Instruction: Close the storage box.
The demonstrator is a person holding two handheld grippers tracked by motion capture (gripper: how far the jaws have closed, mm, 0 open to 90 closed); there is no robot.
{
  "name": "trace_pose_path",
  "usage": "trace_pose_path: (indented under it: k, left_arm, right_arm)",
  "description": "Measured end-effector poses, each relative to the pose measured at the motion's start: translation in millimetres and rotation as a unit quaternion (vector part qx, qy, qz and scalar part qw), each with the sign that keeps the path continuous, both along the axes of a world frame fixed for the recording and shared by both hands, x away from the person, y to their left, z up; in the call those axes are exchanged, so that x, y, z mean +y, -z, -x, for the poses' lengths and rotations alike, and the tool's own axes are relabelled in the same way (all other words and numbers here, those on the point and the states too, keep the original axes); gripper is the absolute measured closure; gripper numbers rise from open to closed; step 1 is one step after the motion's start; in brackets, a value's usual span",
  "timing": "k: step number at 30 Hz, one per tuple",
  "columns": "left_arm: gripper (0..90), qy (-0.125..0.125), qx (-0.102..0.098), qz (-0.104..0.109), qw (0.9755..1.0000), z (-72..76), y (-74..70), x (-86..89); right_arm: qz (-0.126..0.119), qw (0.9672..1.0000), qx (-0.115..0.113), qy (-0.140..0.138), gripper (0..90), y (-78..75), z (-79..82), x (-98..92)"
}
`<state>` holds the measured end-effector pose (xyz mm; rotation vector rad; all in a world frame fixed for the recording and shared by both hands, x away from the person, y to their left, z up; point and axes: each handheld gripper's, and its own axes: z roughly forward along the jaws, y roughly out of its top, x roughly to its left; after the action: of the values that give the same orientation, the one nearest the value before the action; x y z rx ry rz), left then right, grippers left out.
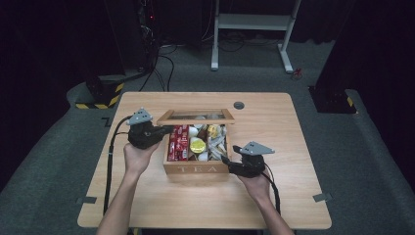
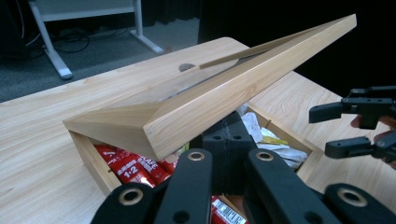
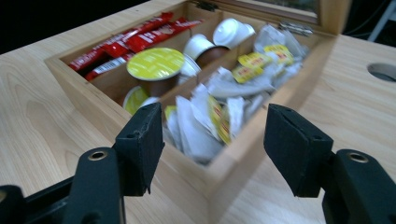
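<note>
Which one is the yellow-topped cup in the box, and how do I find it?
Look at the wooden tea box in the middle of the table, its lid propped up. It has three rows: red sachets on one side, pale tea bags on the other. In the middle row sits the cup; its round, bright yellow top is the biggest yellow spot there.
</note>
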<state>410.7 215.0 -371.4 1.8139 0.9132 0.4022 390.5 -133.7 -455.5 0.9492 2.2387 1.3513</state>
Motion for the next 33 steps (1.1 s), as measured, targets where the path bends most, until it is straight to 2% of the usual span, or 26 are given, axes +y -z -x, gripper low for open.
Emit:
trace_pose_path:
  k: [11, 18, 30, 33]
  left_arm:
    - [90.0, 0.000, 0.001, 0.004, 1.0000, -4.2, -4.2, 0.9]
    - [90.0, -0.001, 0.003, 0.005, 1.0000, -7.7, -7.5, 1.0]
    - [90.0, -0.002, 0.003, 0.002, 1.0000, -11.8, -11.5, 1.0]
    - [90.0, -0.002, 0.005, 0.003, 1.0000, -13.2, -12.9, 0.7]
  right_arm:
    - [0.006, 0.9996, 0.013, -0.025, 33.4, -0.3, -14.9, 33.4]
    - [0.007, 0.9994, 0.018, -0.029, 32.1, 2.8, -20.0, 46.7]
    - [0.031, 0.9987, 0.018, -0.035, 30.0, 4.5, -28.1, 74.4]
    - [0.030, 0.9988, 0.014, -0.034, 29.6, 4.1, -29.8, 80.2]
